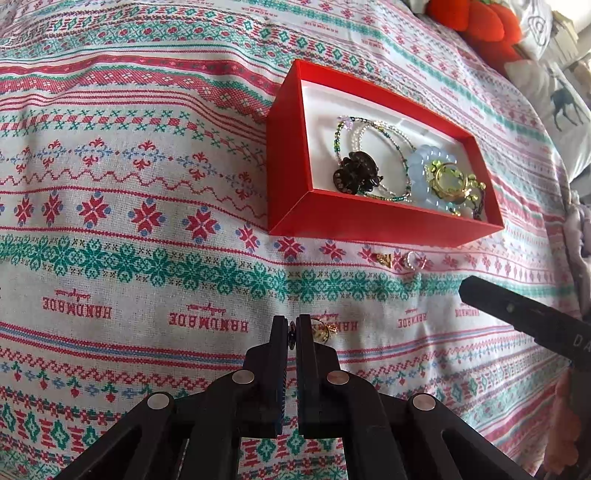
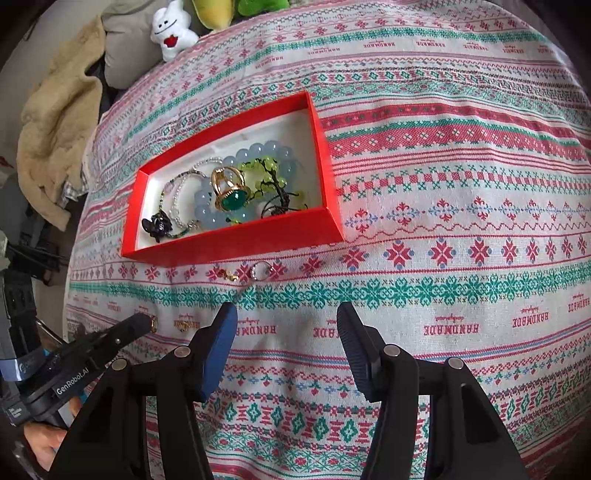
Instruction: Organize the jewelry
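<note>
The left gripper [image 1: 292,334] had its jaws pressed together on a small dark-and-gold piece [image 2: 152,322], probably a ring, though the pads hid most of it. It hung low over the patterned bedspread [image 1: 129,258], near the bed's front edge. Just right of its tips a small gold ring [image 1: 324,328] lay on the cloth.

Further back, the red box [image 1: 369,221] sat on the bedspread, holding a dark brooch-like piece [image 1: 356,175], thin beaded bracelets [image 1: 373,129] and a pale blue bead bracelet [image 1: 424,162]. Along the box's near side, a gold earring [image 1: 382,258] and a silver ring [image 1: 413,260] lay on the bedspread, near each other.

The right gripper [image 2: 286,328] stood with its jaws apart and nothing between them, above bare cloth.

Only the right wrist view showed the large gold ring with a green stone [image 2: 231,190] on top of the beads, and a white plush toy [image 2: 171,31] at the bed's far left edge. Only the left wrist view showed a red plush [image 1: 476,22] at the far right corner.
</note>
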